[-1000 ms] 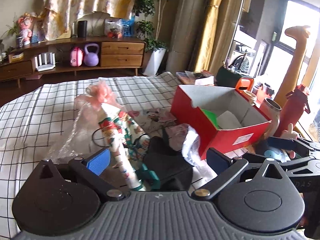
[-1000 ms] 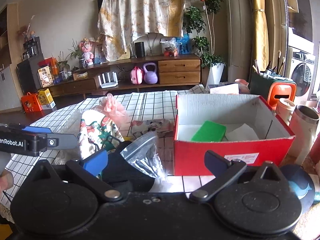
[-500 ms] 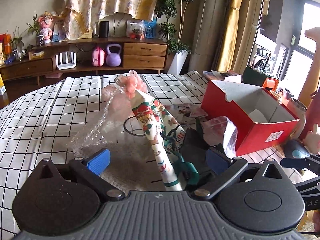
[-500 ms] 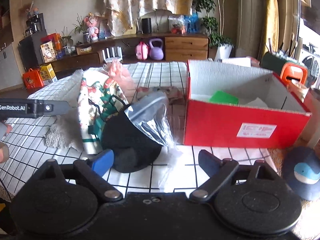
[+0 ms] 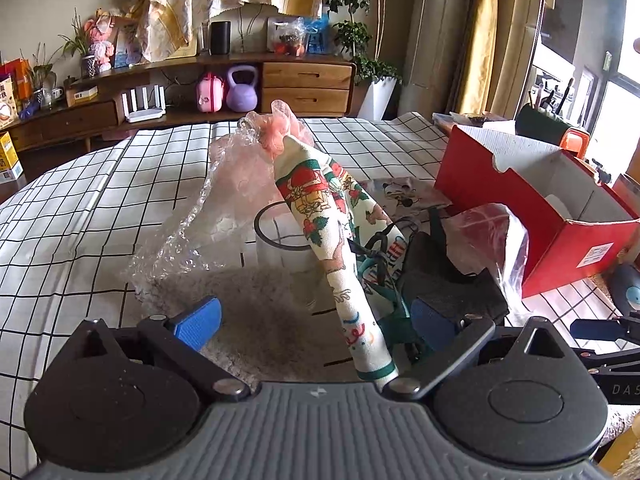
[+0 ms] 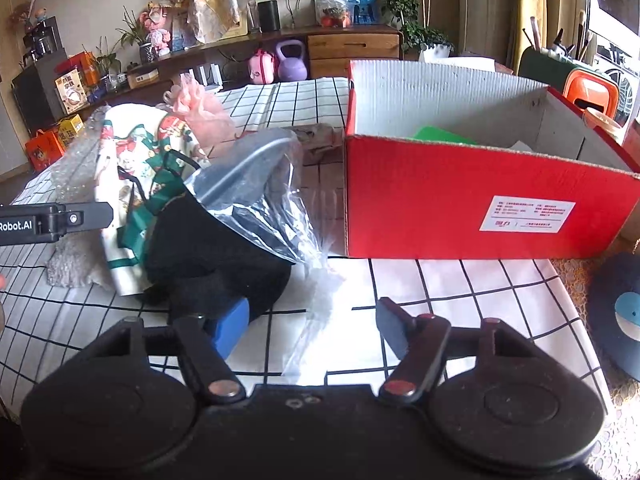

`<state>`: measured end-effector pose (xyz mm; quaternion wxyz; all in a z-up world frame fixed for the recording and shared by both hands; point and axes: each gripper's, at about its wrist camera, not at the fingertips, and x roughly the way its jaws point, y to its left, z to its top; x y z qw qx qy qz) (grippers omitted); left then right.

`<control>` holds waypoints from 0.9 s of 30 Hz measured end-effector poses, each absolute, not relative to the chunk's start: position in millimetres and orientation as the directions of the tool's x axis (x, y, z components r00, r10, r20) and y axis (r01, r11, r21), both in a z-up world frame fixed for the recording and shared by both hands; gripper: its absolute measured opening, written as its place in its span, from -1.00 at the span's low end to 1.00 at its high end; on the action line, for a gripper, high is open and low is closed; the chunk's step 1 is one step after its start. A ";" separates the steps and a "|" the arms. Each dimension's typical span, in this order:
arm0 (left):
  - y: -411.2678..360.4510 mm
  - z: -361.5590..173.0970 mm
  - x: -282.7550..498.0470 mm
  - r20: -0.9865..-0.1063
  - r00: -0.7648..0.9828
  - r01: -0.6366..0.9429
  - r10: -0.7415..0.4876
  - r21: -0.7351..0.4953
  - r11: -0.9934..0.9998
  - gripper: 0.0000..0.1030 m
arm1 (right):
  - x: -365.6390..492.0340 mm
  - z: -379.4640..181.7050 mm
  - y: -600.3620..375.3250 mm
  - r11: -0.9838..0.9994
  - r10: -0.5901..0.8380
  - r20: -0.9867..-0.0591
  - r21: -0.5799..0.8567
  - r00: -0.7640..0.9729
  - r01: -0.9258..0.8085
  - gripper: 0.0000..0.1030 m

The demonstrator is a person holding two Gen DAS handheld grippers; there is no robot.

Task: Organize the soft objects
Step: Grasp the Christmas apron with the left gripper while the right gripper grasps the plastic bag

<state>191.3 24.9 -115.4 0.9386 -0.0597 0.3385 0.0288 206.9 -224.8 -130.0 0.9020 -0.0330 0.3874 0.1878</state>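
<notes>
Clear bag [image 6: 256, 184] half hides black cloth [image 6: 208, 256].

Pile of soft items [image 6: 192, 200] lies left of box [image 6: 460, 208] on table [image 6: 440, 280].

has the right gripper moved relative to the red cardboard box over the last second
Yes. The right gripper has come down and closer: the red cardboard box now looms larger and higher in its view, its inside mostly hidden.

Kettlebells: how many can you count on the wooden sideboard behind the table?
1. A purple kettlebell sits on the sideboard's lower shelf, right of a pink case and left of the drawers. Others could be hidden.
</notes>
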 end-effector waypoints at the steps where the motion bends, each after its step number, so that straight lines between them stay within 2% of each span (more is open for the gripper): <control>1: 25.3 -116.5 192.9 -0.641 0.768 -0.092 0.007 -0.100 0.991 0.84 | 209.9 -132.0 -224.7 0.928 0.314 -0.716 0.093 0.624 -0.361 0.19; 5: 22.7 -120.3 200.5 -0.651 0.759 -0.087 -0.002 -0.104 0.991 0.60 | 215.9 -137.1 -225.8 0.925 0.325 -0.720 0.106 0.614 -0.365 0.08; 7: 22.9 -122.0 204.1 -0.656 0.755 -0.088 -0.010 -0.117 0.989 0.43 | 218.7 -138.6 -225.9 0.924 0.327 -0.722 0.110 0.610 -0.365 -0.04; 10: 22.6 -124.3 211.0 -0.668 0.744 -0.092 -0.020 -0.132 0.987 0.23 | 222.2 -141.5 -226.7 0.924 0.334 -0.726 0.127 0.602 -0.360 -0.06; 12: 21.8 -125.6 215.2 -0.675 0.737 -0.095 -0.017 -0.129 0.987 0.20 | 224.2 -143.8 -227.6 0.928 0.330 -0.731 0.133 0.598 -0.349 -0.10; 16: 21.4 -128.8 221.3 -0.694 0.720 -0.100 -0.016 -0.127 0.987 -0.12 | 228.7 -148.8 -231.5 0.936 0.310 -0.742 0.130 0.594 -0.326 -0.20; 23: 17.4 -127.5 220.6 -0.683 0.730 -0.074 -0.035 -0.130 0.989 -0.42 | 229.0 -150.0 -230.0 0.940 0.291 -0.740 0.102 0.606 -0.326 -0.36; 25: 14.4 -125.7 220.0 -0.677 0.735 -0.062 -0.035 -0.118 0.991 -0.60 | 228.1 -149.8 -228.7 0.940 0.282 -0.740 0.087 0.610 -0.329 -0.41; 27: 11.4 -123.5 219.0 -0.671 0.741 -0.049 -0.031 -0.101 0.994 -0.62 | 229.8 -149.1 -226.0 0.941 0.277 -0.740 0.080 0.613 -0.329 -0.44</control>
